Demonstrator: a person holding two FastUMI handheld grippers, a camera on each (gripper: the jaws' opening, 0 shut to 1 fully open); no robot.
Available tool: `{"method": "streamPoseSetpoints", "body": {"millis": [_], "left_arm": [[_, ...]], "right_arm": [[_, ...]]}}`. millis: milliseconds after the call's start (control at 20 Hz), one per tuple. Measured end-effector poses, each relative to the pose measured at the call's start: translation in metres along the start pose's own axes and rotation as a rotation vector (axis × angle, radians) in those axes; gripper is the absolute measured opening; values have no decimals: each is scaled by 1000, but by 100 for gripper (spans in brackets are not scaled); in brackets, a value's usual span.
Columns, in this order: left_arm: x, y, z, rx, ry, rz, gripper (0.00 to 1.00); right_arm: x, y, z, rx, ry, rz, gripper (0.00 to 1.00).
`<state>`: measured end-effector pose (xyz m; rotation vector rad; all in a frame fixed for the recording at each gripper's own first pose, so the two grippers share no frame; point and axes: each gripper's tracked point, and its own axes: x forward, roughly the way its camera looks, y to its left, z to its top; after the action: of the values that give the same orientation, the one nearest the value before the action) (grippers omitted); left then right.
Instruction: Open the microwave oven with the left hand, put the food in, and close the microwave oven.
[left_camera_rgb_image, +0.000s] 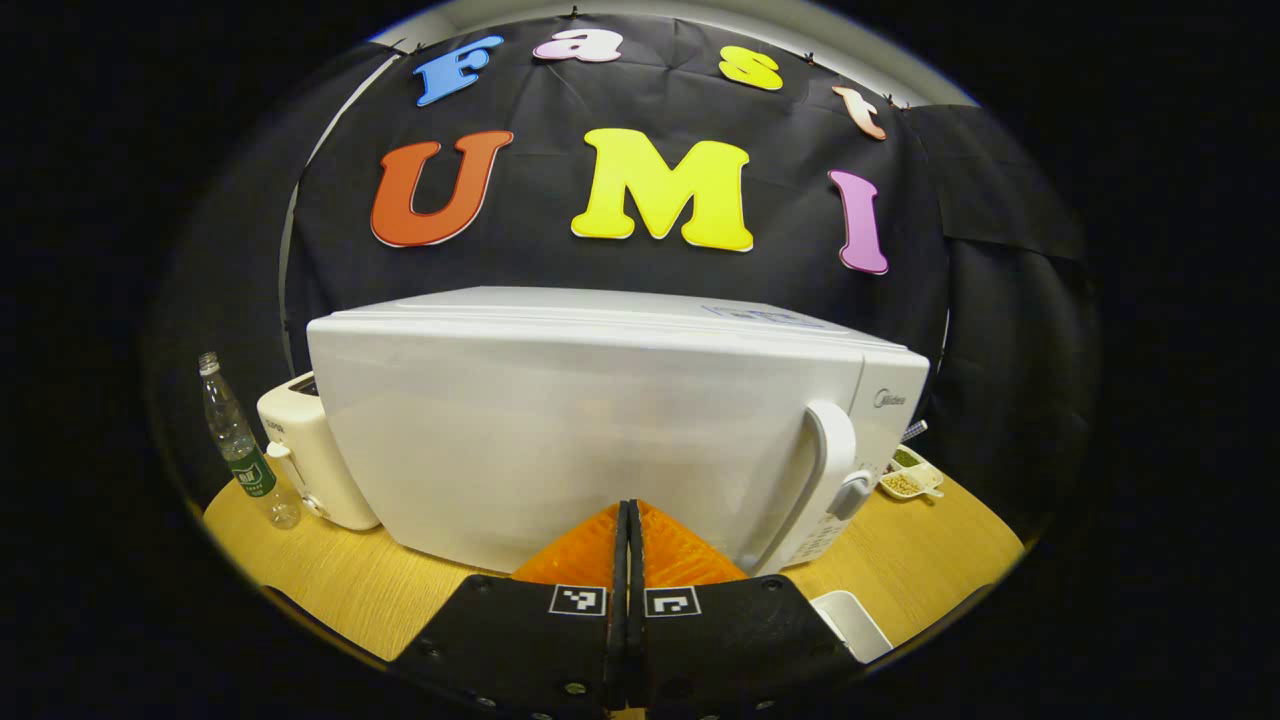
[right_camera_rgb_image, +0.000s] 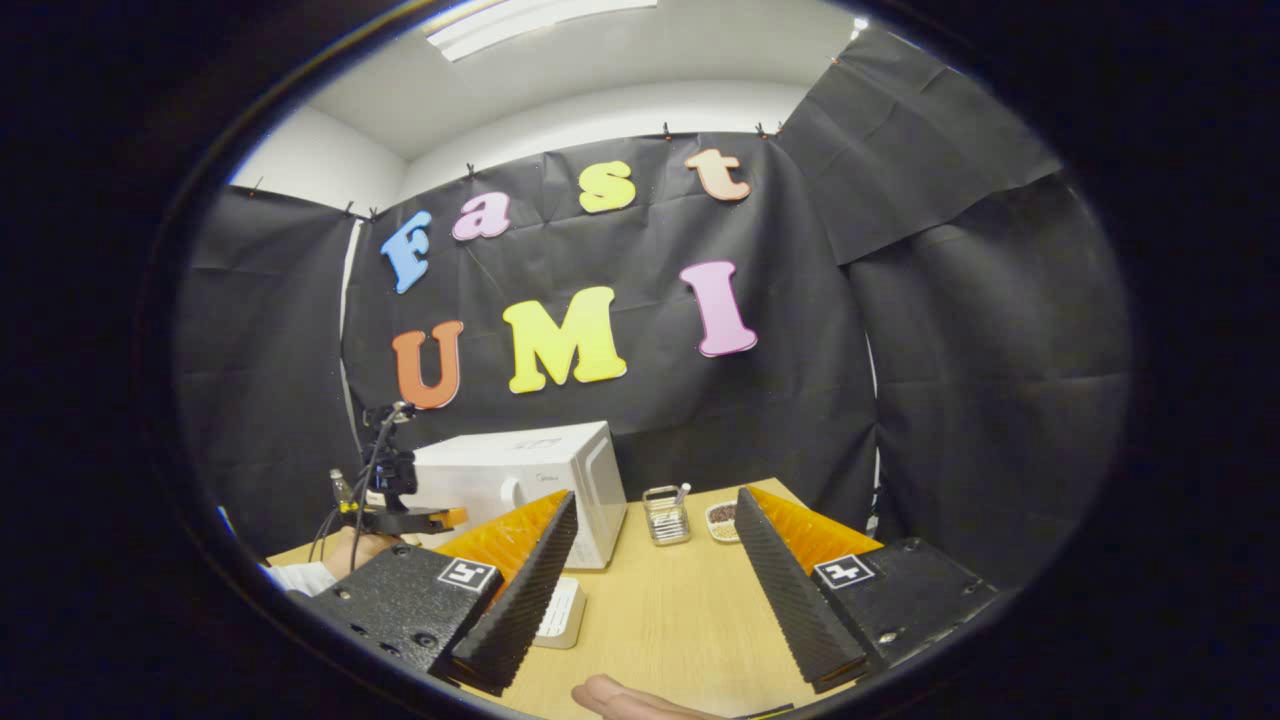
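Left gripper (left_camera_rgb_image: 627, 560): jaws pressed together with nothing between them, pointing at the microwave door from just in front of it.
Microwave oven (left_camera_rgb_image: 600, 420): white, door closed, standing on the wooden worktop (left_camera_rgb_image: 330, 580); in the right gripper view it sits well back on the left (right_camera_rgb_image: 530, 480).
Door handle (left_camera_rgb_image: 825, 470): white vertical bar at the right edge of the door, to the right of the left gripper's tips and apart from them.
Right gripper (right_camera_rgb_image: 650, 580): jaws spread wide, holding nothing, hovering over bare worktop.
White dish (left_camera_rgb_image: 850, 620): low on the worktop, right of the left gripper; contents cannot be told. A white dish (right_camera_rgb_image: 560, 610) also lies by the right gripper's left finger.
Toaster (left_camera_rgb_image: 310, 460): white, just left of the microwave.
Bottle (left_camera_rgb_image: 240, 445): clear plastic, upright, left of the toaster.
Snack tray (left_camera_rgb_image: 912, 478): small compartments, right of the microwave.
Clear container (right_camera_rgb_image: 665, 515): on the worktop beside the microwave.
Hand (right_camera_rgb_image: 630, 698): bare, at the lower edge of the right gripper view.
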<state>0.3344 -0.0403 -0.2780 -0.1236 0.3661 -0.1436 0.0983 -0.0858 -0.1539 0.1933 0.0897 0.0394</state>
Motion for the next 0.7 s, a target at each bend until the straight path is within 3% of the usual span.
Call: {"method": "streamPoseSetpoints", "body": {"millis": [100,150,200,300,350,400,450,500,550,600,650,700], "left_arm": [[-29,-9,5,26,-18,-18,2],[-43,-11,7,49,-26,-15,7],[-56,-12,10,65,-29,-1,32],[-86,-13,20,82,-56,24,95],[-100,-13,26,83,-69,33,94],[-116,-17,31,79,-80,34,94],[-131,-20,36,77,-87,39,94],[-146,-20,41,77,-93,49,94],[-160,-21,47,77,-100,55,94],[-176,-24,52,80,-108,62,94],[-189,-27,57,83,-114,62,94],[-204,-30,60,85,-123,65,94]], "right_arm": [[-1,5,-2,13,20,-1,100],[-2,8,-2,15,27,3,90],[-4,10,0,16,28,4,100],[-8,15,3,14,29,6,100],[-10,19,5,11,28,9,100],[-13,21,6,10,28,10,90],[-17,24,9,9,29,12,90],[-20,27,10,9,30,15,100],[-24,30,12,10,31,20,100],[-28,32,14,10,30,22,90],[-34,35,17,9,26,22,90],[-39,38,21,6,19,26,100]]}}
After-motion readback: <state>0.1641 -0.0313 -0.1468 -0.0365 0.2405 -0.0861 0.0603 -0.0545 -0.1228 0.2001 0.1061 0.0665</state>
